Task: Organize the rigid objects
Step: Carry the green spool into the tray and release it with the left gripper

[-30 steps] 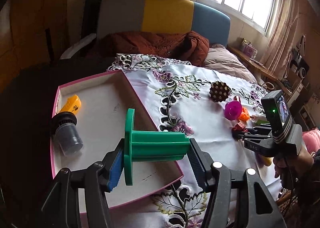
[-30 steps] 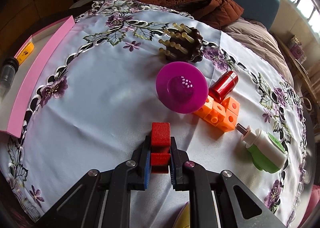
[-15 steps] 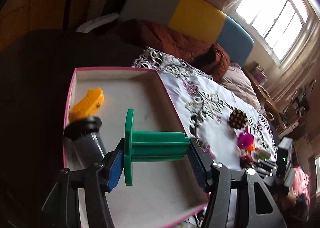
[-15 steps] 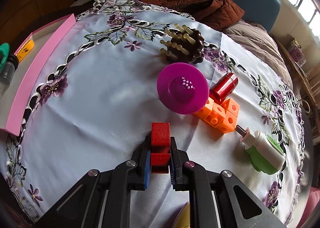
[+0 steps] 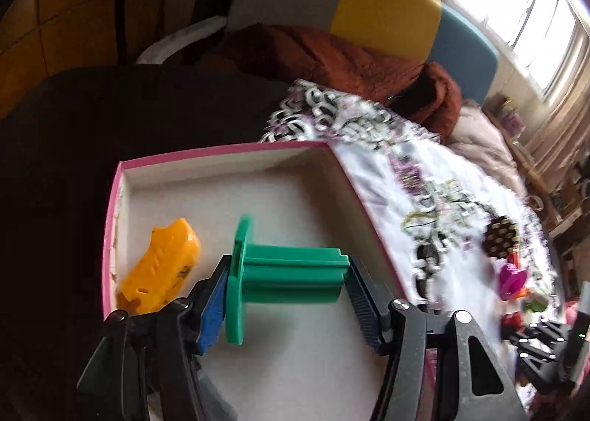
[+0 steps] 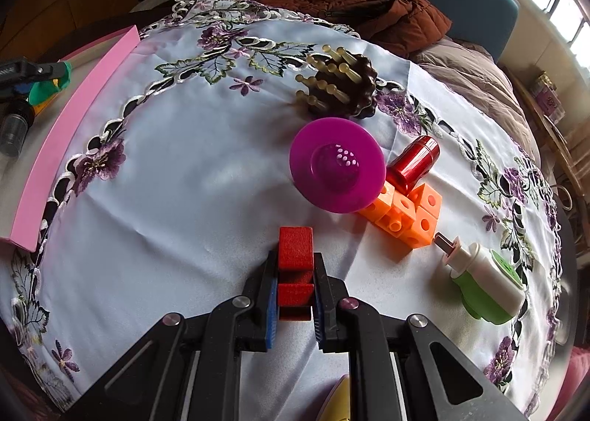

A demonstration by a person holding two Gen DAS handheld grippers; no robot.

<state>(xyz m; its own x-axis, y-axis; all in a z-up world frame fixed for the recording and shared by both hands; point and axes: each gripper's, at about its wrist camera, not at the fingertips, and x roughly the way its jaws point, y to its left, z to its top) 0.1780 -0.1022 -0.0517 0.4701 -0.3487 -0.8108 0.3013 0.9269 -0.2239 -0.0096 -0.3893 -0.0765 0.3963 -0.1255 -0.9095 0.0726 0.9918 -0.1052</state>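
no legible text, labels or numbers

Green spool (image 5: 291, 275) lying sideways over pink-rimmed box (image 5: 221, 153); red block (image 6: 295, 255) above embroidered cloth (image 6: 177, 177).

both wrist views look steeply down, close over the table, sharing the pink tray (image 5: 228, 157) and tablecloth (image 6: 184, 181).

The scene contains 2 grippers: 1 left gripper (image 5: 287, 284) and 1 right gripper (image 6: 295, 292). Contents counted: 1 pink tray (image 5: 228, 155), 1 green spool (image 5: 287, 277), 1 yellow piece (image 5: 162, 269), 1 grey cylinder (image 6: 13, 129), 1 red block (image 6: 295, 247), 1 magenta disc (image 6: 337, 173), 1 brown peg holder (image 6: 343, 87), 1 red cylinder (image 6: 415, 161), 1 orange cube cluster (image 6: 405, 214), 1 green-and-white plug-in device (image 6: 483, 280).
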